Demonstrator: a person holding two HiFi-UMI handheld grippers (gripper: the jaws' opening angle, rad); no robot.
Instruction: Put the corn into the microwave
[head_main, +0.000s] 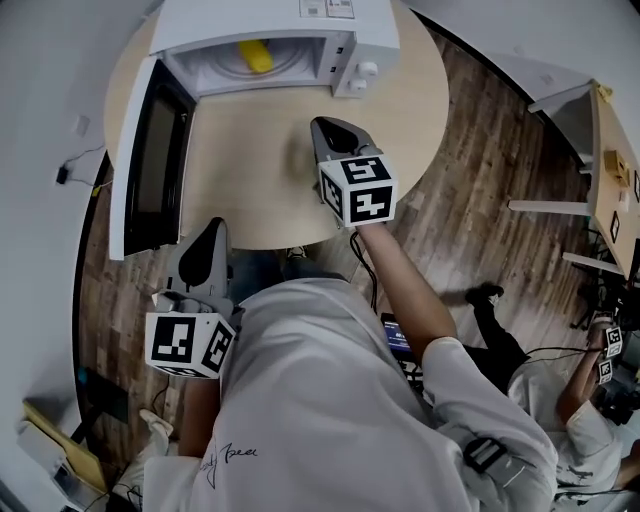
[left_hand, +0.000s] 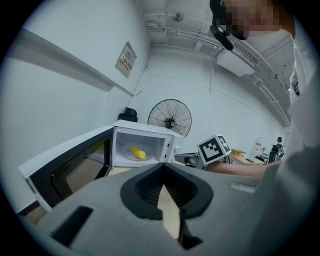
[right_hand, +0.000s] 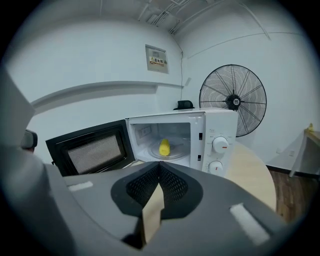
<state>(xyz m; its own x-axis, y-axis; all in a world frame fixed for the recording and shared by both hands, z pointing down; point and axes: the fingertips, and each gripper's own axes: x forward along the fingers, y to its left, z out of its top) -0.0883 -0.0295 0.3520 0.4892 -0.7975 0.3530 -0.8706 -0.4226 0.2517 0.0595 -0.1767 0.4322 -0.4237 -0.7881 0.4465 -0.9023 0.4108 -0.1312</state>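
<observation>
Corn (head_main: 256, 55) lay inside the microwave (head_main: 262, 14), on the glass turntable (right_hand: 172, 154). In the head view that was 12 o'clock on the round table (head_main: 250, 170). The door (head_main: 150, 160) hung wide open toward 9 o'clock.

Right gripper (head_main: 335, 130) hovered over the table center, jaws pressed together with nothing between them. Left gripper (head_main: 213, 228) sat at the table's 7 o'clock edge, its jaws also together and empty. Both gripper views looked straight at the open cavity, clear of it.

The placing step looked done, with the door likely next.

On handling, the cob looked light and stiff, short and round, so probably prone to rolling on the smooth plate. The kernels should give some grip. If it needed re-taking, the best hold seemed across the middle of its length, jaws on opposite sides, with a modest squeeze.
</observation>
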